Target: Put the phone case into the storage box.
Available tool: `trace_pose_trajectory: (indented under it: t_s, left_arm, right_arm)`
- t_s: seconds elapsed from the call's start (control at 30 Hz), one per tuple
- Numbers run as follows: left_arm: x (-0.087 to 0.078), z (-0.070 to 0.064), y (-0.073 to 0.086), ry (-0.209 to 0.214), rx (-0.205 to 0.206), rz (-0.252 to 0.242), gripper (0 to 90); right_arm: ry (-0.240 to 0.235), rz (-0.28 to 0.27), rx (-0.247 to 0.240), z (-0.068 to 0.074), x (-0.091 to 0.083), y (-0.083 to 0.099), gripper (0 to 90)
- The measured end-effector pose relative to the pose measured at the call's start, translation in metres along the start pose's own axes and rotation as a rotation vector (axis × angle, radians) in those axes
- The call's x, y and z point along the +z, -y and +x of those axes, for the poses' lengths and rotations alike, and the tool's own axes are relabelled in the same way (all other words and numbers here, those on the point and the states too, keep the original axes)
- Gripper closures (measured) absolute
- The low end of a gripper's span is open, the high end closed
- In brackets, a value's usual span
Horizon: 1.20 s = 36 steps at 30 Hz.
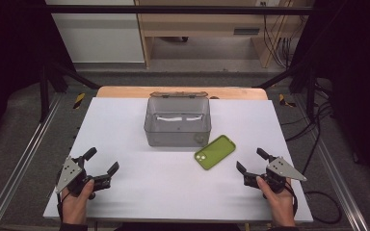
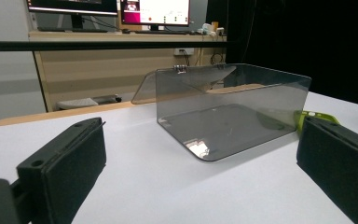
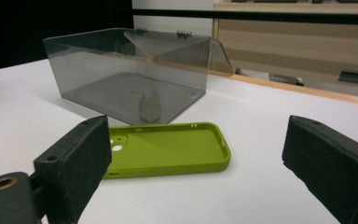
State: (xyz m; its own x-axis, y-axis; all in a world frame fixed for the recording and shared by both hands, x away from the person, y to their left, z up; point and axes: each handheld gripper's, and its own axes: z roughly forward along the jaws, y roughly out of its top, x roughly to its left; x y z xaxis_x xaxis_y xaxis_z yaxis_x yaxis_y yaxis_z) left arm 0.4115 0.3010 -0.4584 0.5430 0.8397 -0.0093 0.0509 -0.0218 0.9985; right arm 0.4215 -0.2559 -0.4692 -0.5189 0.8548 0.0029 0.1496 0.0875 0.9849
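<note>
A: Where is the case (image 1: 215, 151)?
B: On the white counter (image 1: 164, 187), lying flat with its hollow side up, just beside the box (image 1: 177, 122) at the box's front right corner. In the right gripper view the green case (image 3: 168, 150) sits between the 2 fingers, a little farther off, close in front of the box (image 3: 126, 74).

A: And the box?
B: A clear grey box, upright, near the middle of the counter toward the far edge. Its lid (image 1: 178, 94) is swung open behind it. In the left gripper view the box (image 2: 228, 109) stands ahead of the fingers, and a sliver of the case (image 2: 313, 115) peeks out past its right side.

A: The right gripper (image 1: 254, 167)?
B: Low over the counter, near the case but apart from it. Its fingers are spread wide, holding nothing.

A: The left gripper (image 1: 101, 161)?
B: At the near left of the counter, well apart from the case. Its fingers are wide too, with nothing between them.
</note>
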Motion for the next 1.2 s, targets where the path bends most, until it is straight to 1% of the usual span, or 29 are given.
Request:
trace_pose_trajectory:
  t_s: [0.1, 0.17, 0.2, 0.23, 0.27, 0.33, 0.37, 0.4, 0.43, 0.5, 0.6, 0.7, 0.73, 0.77, 0.87, 0.93, 0.97, 1.0, 1.03, 1.07, 1.1, 1.13, 1.17, 1.2]
  left_arm:
    - [-0.001, 0.000, 0.000, -0.005, 0.005, 0.008, 1.1]
    - [0.000, 0.000, 0.000, -0.012, 0.000, 0.007, 1.1]
    - [0.000, 0.000, 0.000, -0.012, 0.000, 0.007, 1.2]
    - [0.000, 0.000, 0.000, -0.011, 0.002, 0.011, 1.2]
    - [0.002, -0.002, 0.000, -0.013, 0.002, 0.016, 1.2]
    - [0.003, -0.003, 0.000, -0.009, 0.017, 0.028, 1.3]
    - [0.003, -0.003, 0.000, -0.009, 0.017, 0.028, 1.3]
    - [0.003, -0.005, 0.000, -0.007, 0.024, 0.032, 1.3]
    - [0.003, -0.005, 0.000, -0.007, 0.024, 0.032, 1.3]
    - [0.003, -0.006, 0.000, -0.005, 0.025, 0.037, 1.3]
    - [0.002, -0.007, 0.001, -0.003, 0.020, 0.044, 1.3]
    - [0.001, -0.006, 0.001, -0.008, 0.012, 0.040, 1.3]
    - [0.001, -0.006, 0.001, -0.008, 0.012, 0.040, 1.3]
    - [0.001, -0.005, 0.001, -0.010, 0.010, 0.044, 1.3]
    - [0.001, -0.005, 0.002, -0.012, 0.004, 0.049, 1.3]
    - [0.001, -0.005, 0.002, -0.012, 0.002, 0.049, 1.3]
    - [0.001, -0.005, 0.002, -0.012, 0.002, 0.049, 1.3]
    - [0.001, -0.005, 0.001, -0.013, 0.000, 0.046, 1.3]
    - [0.001, -0.005, 0.001, -0.013, 0.000, 0.047, 1.3]
    - [0.001, -0.005, 0.001, -0.013, 0.001, 0.048, 1.3]
    - [0.001, -0.005, 0.001, -0.013, 0.001, 0.048, 1.3]
    - [0.001, -0.004, 0.001, -0.014, 0.001, 0.049, 1.3]
    - [0.000, -0.004, 0.001, -0.017, -0.004, 0.047, 1.4]
    - [0.000, -0.004, 0.001, -0.019, -0.004, 0.046, 1.5]
  right_arm:
    - [0.005, 0.016, -0.001, 0.001, 0.001, 0.000, 6.9]
    - [0.027, 0.051, -0.006, 0.002, 0.003, 0.001, 5.4]
    - [0.027, 0.051, -0.006, 0.002, 0.003, 0.001, 5.4]
    - [0.030, 0.062, -0.003, 0.002, 0.004, 0.002, 5.3]
    - [0.046, 0.089, -0.001, 0.003, 0.006, 0.003, 5.0]
    - [0.048, 0.110, 0.002, 0.005, 0.008, 0.003, 4.9]
    - [0.048, 0.110, 0.002, 0.005, 0.008, 0.003, 4.9]
    - [0.051, 0.144, -0.003, 0.008, 0.011, 0.003, 5.5]
    - [0.051, 0.144, -0.003, 0.008, 0.011, 0.003, 5.5]
    - [0.052, 0.173, -0.019, 0.013, 0.016, 0.000, 6.4]
    - [0.061, 0.224, -0.018, 0.019, 0.022, -0.003, 8.2]
    - [0.057, 0.281, -0.026, 0.022, 0.029, -0.004, 10.1]
    - [0.057, 0.281, -0.026, 0.022, 0.029, -0.004, 10.1]
    - [0.040, 0.325, -0.037, 0.022, 0.034, -0.005, 13.2]
    - [0.028, 0.377, -0.037, 0.022, 0.040, -0.010, 20.3]
    - [0.015, 0.410, -0.055, 0.022, 0.045, -0.015, 26.9]
    - [0.015, 0.410, -0.055, 0.022, 0.045, -0.015, 26.9]
    - [-0.011, 0.438, -0.068, 0.023, 0.050, -0.023, 37.0]
    - [-0.022, 0.444, -0.071, 0.024, 0.052, -0.026, 40.0]
    - [-0.034, 0.454, -0.078, 0.026, 0.055, -0.029, 44.9]
    - [-0.034, 0.454, -0.078, 0.026, 0.055, -0.029, 44.9]
    - [-0.044, 0.462, -0.102, 0.028, 0.058, -0.031, 48.7]
    - [-0.058, 0.487, -0.120, 0.031, 0.065, -0.035, 56.0]
    - [-0.070, 0.498, -0.127, 0.033, 0.068, -0.036, 59.8]
